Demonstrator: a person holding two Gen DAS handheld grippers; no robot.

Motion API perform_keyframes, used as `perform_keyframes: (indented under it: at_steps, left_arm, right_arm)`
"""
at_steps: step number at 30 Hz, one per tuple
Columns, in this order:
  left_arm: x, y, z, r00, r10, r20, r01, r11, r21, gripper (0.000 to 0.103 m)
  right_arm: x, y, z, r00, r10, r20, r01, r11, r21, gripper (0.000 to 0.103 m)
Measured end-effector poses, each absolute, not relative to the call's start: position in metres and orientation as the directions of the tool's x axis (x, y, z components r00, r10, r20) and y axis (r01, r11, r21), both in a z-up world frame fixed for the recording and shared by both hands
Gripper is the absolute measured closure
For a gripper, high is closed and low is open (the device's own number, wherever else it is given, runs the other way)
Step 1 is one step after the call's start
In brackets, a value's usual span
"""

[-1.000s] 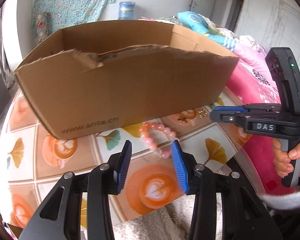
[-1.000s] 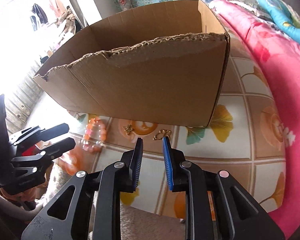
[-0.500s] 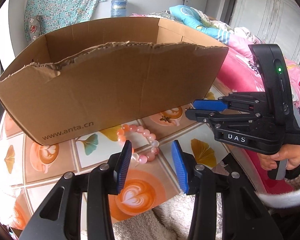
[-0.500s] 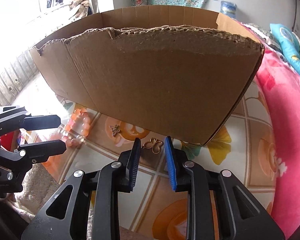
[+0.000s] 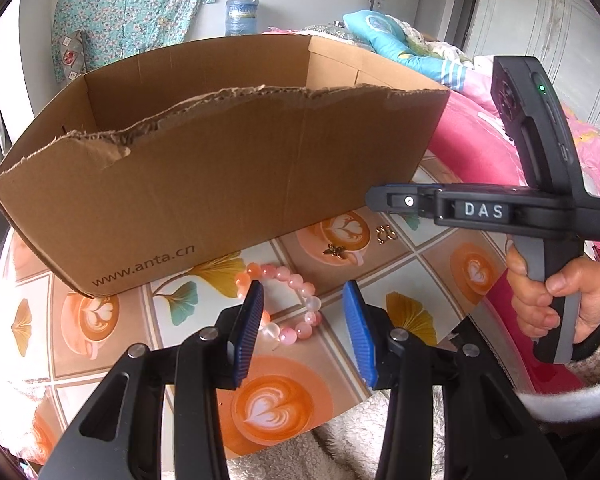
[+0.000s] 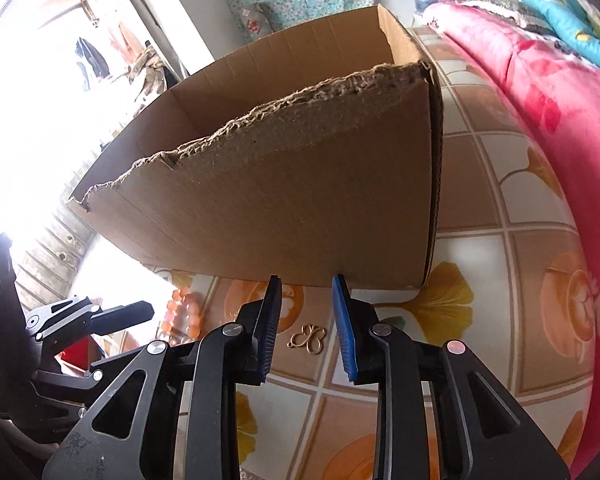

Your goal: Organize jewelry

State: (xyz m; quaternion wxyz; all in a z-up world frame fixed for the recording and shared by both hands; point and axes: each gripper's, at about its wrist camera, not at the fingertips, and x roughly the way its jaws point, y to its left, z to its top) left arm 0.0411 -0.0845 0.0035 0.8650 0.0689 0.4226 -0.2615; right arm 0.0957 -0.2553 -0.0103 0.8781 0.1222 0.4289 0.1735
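A pink and white bead bracelet (image 5: 288,300) lies on the patterned table in front of a brown cardboard box (image 5: 220,184). My left gripper (image 5: 302,290) is open and hovers just above the bracelet. A small gold bee charm (image 5: 334,250) and a gold butterfly charm (image 5: 386,234) lie to the right of it. My right gripper (image 6: 306,282) is open, with the butterfly charm (image 6: 308,338) on the table between its fingers. The bracelet (image 6: 184,314) and the left gripper (image 6: 116,314) show at its left. The right gripper (image 5: 384,196) shows side-on in the left view.
The box (image 6: 300,200) has a torn front rim and stands close behind both grippers. The round table (image 5: 100,320) carries a coffee-cup and leaf pattern. A pink blanket (image 6: 540,100) lies to the right. A fluffy white cloth (image 5: 340,440) lies at the table's near edge.
Both grippers have come lower and closer to the table. The right gripper has opened wider over the butterfly charm. The left gripper now hangs over the bracelet.
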Motion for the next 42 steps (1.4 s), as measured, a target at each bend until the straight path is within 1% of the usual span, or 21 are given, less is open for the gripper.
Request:
perform_keyframes:
  at_steps: [2, 4, 8, 13, 19, 24, 27, 29, 31, 42]
  left_arm:
    - [0.041, -0.086, 0.003, 0.504, -0.396, -0.768, 0.511, 0.853, -0.104, 0.063]
    - [0.042, -0.085, 0.003, 0.502, -0.399, -0.767, 0.511, 0.853, -0.108, 0.063]
    - [0.042, -0.083, 0.001, 0.496, -0.409, -0.766, 0.519, 0.847, -0.117, 0.063]
    - [0.042, -0.083, -0.001, 0.485, -0.425, -0.764, 0.532, 0.837, -0.128, 0.063]
    - [0.041, -0.081, -0.003, 0.479, -0.433, -0.764, 0.533, 0.834, -0.138, 0.063]
    - [0.041, -0.078, -0.003, 0.476, -0.434, -0.764, 0.528, 0.836, -0.146, 0.063]
    - [0.041, -0.077, -0.003, 0.476, -0.436, -0.763, 0.528, 0.836, -0.148, 0.063]
    - [0.04, -0.077, -0.004, 0.475, -0.438, -0.763, 0.528, 0.836, -0.151, 0.063]
    - [0.039, -0.076, -0.003, 0.476, -0.439, -0.762, 0.527, 0.836, -0.153, 0.063]
    - [0.04, -0.076, 0.002, 0.486, -0.44, -0.755, 0.532, 0.834, -0.144, 0.063]
  right_arm:
    - [0.095, -0.256, -0.011, 0.567, 0.415, -0.711, -0.199, 0.907, 0.371, 0.076]
    - [0.097, -0.249, -0.006, 0.555, 0.41, -0.724, -0.229, 0.912, 0.341, 0.076]
    - [0.089, -0.245, -0.007, 0.545, 0.4, -0.737, -0.28, 0.915, 0.289, 0.067]
    - [0.075, -0.244, -0.005, 0.54, 0.375, -0.753, -0.328, 0.918, 0.222, 0.067]
    - [0.078, -0.229, -0.014, 0.539, 0.345, -0.768, -0.363, 0.918, 0.158, 0.067]
    - [0.083, -0.199, -0.024, 0.552, 0.299, -0.779, -0.416, 0.908, 0.054, 0.07]
    - [0.084, -0.193, -0.025, 0.551, 0.294, -0.781, -0.443, 0.896, 0.025, 0.075]
    - [0.081, -0.19, -0.024, 0.542, 0.298, -0.786, -0.465, 0.885, 0.014, 0.082]
    - [0.079, -0.194, -0.024, 0.535, 0.3, -0.79, -0.477, 0.879, 0.011, 0.084]
    - [0.068, -0.201, -0.019, 0.547, 0.288, -0.786, -0.461, 0.887, 0.004, 0.085]
